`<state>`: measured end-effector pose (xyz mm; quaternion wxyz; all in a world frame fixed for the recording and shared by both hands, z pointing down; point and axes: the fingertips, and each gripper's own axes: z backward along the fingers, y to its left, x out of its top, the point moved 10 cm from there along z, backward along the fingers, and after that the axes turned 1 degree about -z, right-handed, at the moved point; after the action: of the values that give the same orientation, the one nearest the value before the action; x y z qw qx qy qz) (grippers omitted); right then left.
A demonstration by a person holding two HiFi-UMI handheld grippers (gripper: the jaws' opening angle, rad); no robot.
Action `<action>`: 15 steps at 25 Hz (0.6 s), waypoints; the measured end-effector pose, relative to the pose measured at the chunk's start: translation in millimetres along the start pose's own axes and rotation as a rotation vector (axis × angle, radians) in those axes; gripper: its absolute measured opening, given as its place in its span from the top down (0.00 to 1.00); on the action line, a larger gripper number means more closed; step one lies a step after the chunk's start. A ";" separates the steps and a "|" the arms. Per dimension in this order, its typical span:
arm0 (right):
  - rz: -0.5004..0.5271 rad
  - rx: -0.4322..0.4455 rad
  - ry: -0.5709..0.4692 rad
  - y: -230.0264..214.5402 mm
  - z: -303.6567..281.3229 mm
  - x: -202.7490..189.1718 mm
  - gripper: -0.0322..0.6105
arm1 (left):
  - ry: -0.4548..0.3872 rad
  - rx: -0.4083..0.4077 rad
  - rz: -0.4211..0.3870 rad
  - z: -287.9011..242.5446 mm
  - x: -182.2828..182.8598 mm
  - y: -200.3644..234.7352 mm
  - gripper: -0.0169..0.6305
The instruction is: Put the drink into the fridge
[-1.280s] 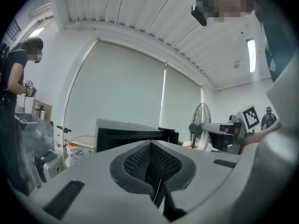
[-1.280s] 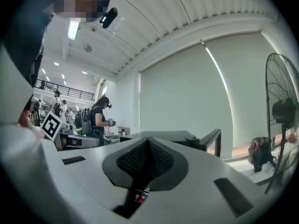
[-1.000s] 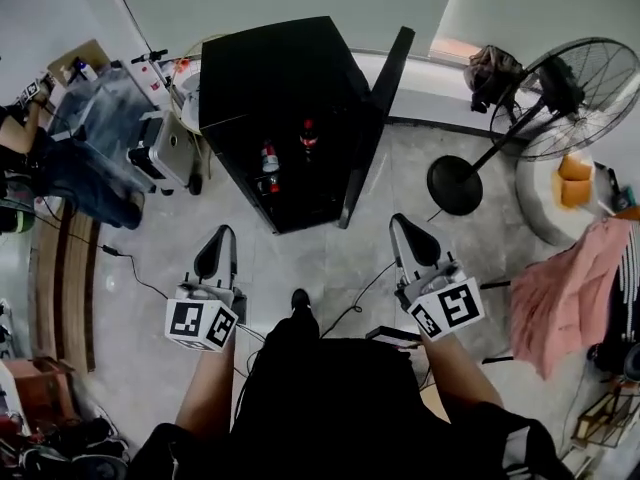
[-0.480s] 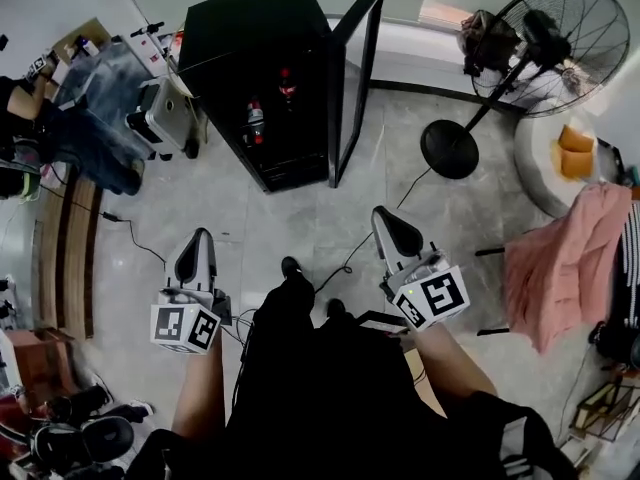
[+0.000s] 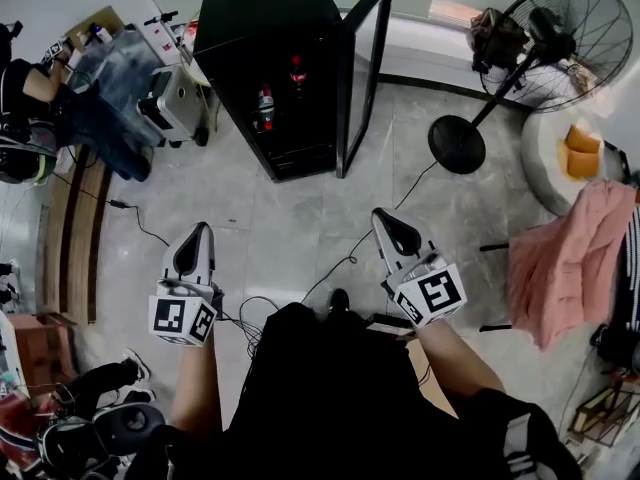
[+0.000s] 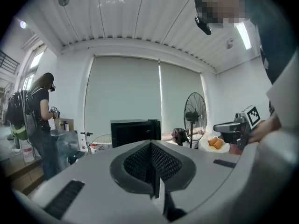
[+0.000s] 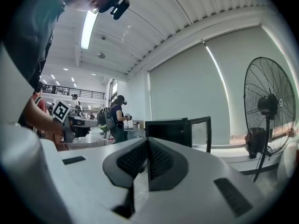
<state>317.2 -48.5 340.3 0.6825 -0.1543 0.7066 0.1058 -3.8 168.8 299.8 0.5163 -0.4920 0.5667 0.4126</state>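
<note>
A black fridge (image 5: 270,28) stands at the far side of the floor with its door (image 5: 362,58) swung open to the right. Two drink bottles (image 5: 265,103) (image 5: 297,71) stand on its shelves. My left gripper (image 5: 197,232) and right gripper (image 5: 384,218) hover over the tiled floor well short of the fridge, both pointing toward it. In the left gripper view the left gripper (image 6: 152,146) is shut with nothing in it, and the fridge (image 6: 135,132) shows beyond it. The right gripper (image 7: 148,143) is likewise shut and empty, facing the fridge (image 7: 168,132).
A big pedestal fan (image 5: 560,28) stands at the right, its base (image 5: 457,144) on the floor. Cables (image 5: 340,263) trail between the grippers. A pink cloth (image 5: 570,258) hangs at the right. A person (image 5: 40,118) and a cluttered cart (image 5: 165,98) are left of the fridge.
The fridge has slid up and away in the head view as the person stepped back. Both grippers stay shut and empty, held low in front of the body.
</note>
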 end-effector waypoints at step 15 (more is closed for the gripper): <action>0.004 -0.130 -0.009 72.2 14.8 4.3 0.92 | -0.034 0.020 0.155 48.1 -40.5 29.8 0.95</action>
<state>304.8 23.7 330.9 0.6740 -0.1965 0.6954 0.1535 -25.2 226.2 332.7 0.4973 -0.4344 0.5984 0.4538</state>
